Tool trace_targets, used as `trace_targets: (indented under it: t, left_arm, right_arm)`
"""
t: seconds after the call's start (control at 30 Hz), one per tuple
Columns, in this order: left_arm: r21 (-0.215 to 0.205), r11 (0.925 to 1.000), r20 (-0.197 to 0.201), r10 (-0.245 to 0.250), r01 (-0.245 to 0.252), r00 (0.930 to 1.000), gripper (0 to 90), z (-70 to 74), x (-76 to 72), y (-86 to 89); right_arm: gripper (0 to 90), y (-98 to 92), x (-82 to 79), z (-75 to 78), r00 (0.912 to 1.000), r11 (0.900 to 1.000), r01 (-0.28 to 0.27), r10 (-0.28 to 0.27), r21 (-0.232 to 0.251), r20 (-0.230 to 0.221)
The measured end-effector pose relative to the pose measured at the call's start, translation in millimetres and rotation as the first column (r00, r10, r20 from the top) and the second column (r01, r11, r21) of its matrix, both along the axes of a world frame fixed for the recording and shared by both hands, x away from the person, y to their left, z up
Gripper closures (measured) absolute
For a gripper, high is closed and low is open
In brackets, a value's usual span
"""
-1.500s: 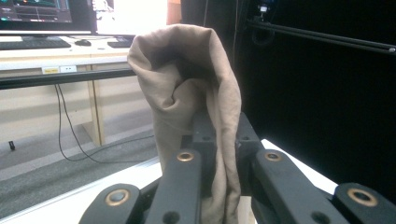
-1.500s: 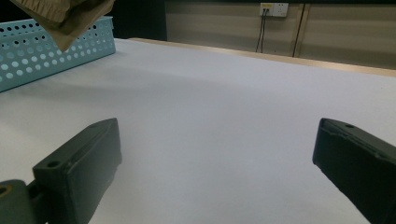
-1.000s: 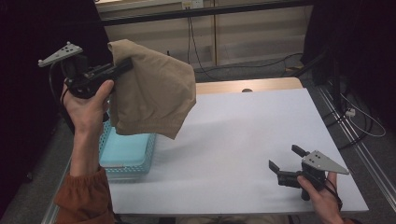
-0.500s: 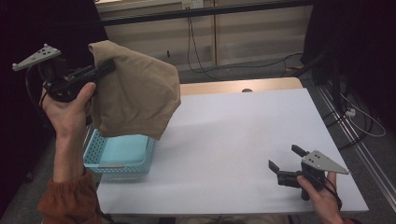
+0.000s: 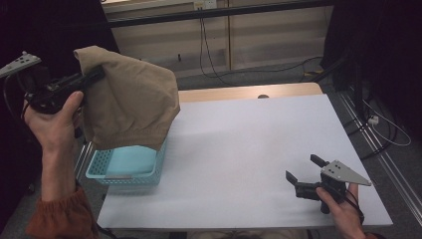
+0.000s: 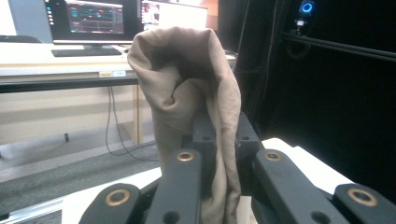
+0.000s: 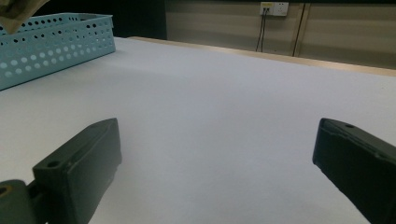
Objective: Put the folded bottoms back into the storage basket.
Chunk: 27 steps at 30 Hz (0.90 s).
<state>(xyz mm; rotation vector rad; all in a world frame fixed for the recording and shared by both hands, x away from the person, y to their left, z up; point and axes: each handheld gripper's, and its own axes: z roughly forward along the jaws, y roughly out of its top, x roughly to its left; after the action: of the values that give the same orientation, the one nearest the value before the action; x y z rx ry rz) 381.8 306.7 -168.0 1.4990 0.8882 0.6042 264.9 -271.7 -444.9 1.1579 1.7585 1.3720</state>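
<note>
Resting low at the near right edge of the white tabletop [image 5: 249, 149], the right gripper [image 5: 304, 175] sits idle with its jaws spread wide and nothing between them. Farther off on the left, the left gripper [image 5: 92, 75] is raised high, clenched on a tan cloth [image 5: 132, 104]; the left gripper view shows a fold of that cloth [image 6: 196, 107] bunched between the two black jaws. Cloth hangs in the air from this one pinch, long axis near vertical, gathered top by the jaws, loose hem pointing down and draping in front of the light blue perforated basket [image 5: 124, 172] at the left edge of the tabletop, just clear of the basket's floor. Step in hand, as I read it: carrying the cloth above the basket, either lifting it out or about to drop it in; can't tell which. Next move calls for a second pinch by the idle gripper to spread it, or a steady lowering so the hem lands inside the rim.
</note>
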Motion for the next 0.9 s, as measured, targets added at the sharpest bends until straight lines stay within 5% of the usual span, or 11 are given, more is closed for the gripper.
trace_targets:
  t: [0.9]
  left_arm:
    - [-0.008, 0.9951, -0.080, 0.097, -0.098, 0.9921, 84.4, -40.7, -7.2, 43.1]
  right_arm:
    - [1.4, 0.0, 0.9, -0.5, 1.0000, 1.000, -0.002, 0.002, -0.009, 0.001]
